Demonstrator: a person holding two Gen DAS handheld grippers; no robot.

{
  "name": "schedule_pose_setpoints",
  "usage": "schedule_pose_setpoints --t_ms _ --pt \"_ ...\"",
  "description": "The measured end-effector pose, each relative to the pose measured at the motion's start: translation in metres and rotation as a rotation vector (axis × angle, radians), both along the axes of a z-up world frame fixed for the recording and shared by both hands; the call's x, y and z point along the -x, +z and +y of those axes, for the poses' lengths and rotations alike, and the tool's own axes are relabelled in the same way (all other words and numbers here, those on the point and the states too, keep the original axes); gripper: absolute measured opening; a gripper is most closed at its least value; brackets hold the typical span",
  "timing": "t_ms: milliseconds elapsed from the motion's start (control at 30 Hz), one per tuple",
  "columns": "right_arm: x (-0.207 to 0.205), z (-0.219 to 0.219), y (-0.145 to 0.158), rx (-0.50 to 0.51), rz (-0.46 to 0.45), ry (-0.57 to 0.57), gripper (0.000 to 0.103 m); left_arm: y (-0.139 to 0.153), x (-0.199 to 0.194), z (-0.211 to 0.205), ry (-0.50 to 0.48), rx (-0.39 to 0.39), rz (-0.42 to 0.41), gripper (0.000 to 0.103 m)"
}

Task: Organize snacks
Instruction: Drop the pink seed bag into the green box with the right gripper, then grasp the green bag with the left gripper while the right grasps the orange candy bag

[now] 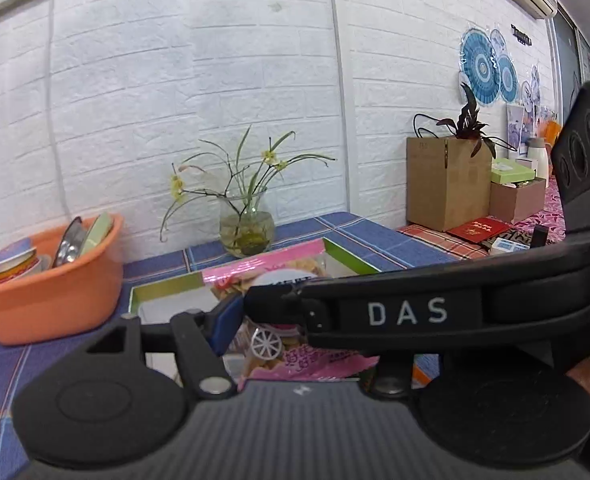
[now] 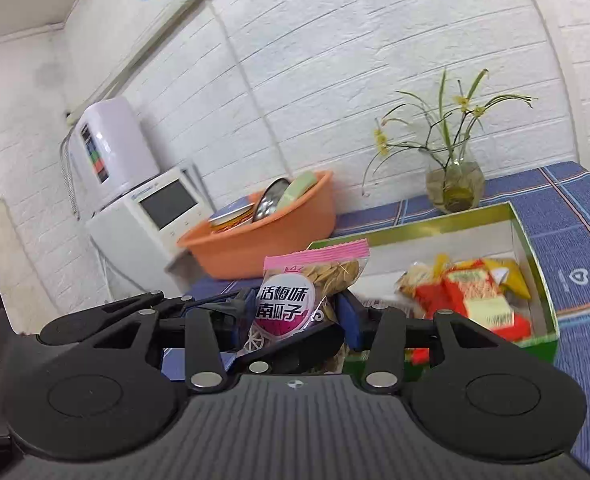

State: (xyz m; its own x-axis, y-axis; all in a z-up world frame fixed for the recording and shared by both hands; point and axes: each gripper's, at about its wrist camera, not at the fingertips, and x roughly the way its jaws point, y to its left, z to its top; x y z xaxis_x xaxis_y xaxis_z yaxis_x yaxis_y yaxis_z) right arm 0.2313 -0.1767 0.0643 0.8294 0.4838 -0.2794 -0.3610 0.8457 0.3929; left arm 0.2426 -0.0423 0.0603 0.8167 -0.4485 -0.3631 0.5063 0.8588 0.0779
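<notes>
seed packet (image 2: 307, 292): pink-topped clear pouch of pumpkin seeds, held upright in the air at the box's 9 o'clock edge
handling: judged light, soft and crinkly, slick film, contents shift; best pinched across the flat lower middle, not the sealed top strip
right hand-held gripper (image 2: 295, 312): blue pads clenched on the packet's two sides
left hand-held gripper (image 1: 255, 320): at the same packet, one blue pad against it; other finger hidden, grip cannot be told
green box (image 2: 535, 248): open, on the counter, red and yellow snacks at its 3 o'clock end
orange basin (image 2: 279, 248): at 10 o'clock, holding dishes
counter (image 2: 575, 216): blue checked cloth
</notes>
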Motion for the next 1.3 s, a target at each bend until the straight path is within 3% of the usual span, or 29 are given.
schedule_pose_setpoints --t_ms 133,233,300,433,567,733,900,1000,1067,1200,1267,1300 --pt "-0.031 -0.006 -0.015 -0.031 0.025 -0.022 0.083 -0.017 -0.038 0.003 0.030 0.085 0.072 0.050" --pt "-0.034 -0.007 -0.020 -0.010 -0.004 -0.080 0.103 -0.036 -0.054 0.013 0.108 0.158 0.124 0.050" --pt "-0.022 -0.012 -0.017 0.014 -0.074 -0.109 0.103 -0.042 -0.062 0.019 0.132 0.140 0.175 0.051" --pt "0.006 -0.027 -0.007 0.019 -0.148 -0.167 0.103 -0.029 -0.052 0.036 0.173 0.161 0.131 0.064" --pt "0.028 -0.048 -0.003 -0.059 -0.068 -0.141 0.103 -0.017 -0.030 0.041 0.153 0.135 0.089 0.072" --pt "0.061 -0.062 -0.012 -0.083 -0.037 -0.143 0.103 -0.016 -0.006 0.027 0.072 0.076 0.128 0.080" --pt "0.068 -0.074 -0.036 -0.097 0.012 -0.156 0.103 -0.046 0.006 0.021 0.069 0.097 0.278 0.081" --pt "0.053 -0.084 -0.056 -0.194 0.125 -0.171 0.103 -0.066 -0.004 0.015 0.115 0.079 0.372 0.080" --pt "0.046 -0.087 -0.070 -0.233 0.202 -0.177 0.103 -0.074 -0.012 0.015 0.146 0.107 0.412 0.080" --pt "0.035 -0.087 -0.093 -0.249 0.329 -0.220 0.103 -0.081 -0.026 0.009 0.199 0.142 0.452 0.080" --pt "0.034 -0.085 -0.096 -0.250 0.316 -0.207 0.103 -0.088 -0.033 0.003 0.192 0.129 0.486 0.080" --pt "0.034 -0.083 -0.096 -0.241 0.313 -0.198 0.103 -0.089 -0.033 0.000 0.193 0.107 0.456 0.080"
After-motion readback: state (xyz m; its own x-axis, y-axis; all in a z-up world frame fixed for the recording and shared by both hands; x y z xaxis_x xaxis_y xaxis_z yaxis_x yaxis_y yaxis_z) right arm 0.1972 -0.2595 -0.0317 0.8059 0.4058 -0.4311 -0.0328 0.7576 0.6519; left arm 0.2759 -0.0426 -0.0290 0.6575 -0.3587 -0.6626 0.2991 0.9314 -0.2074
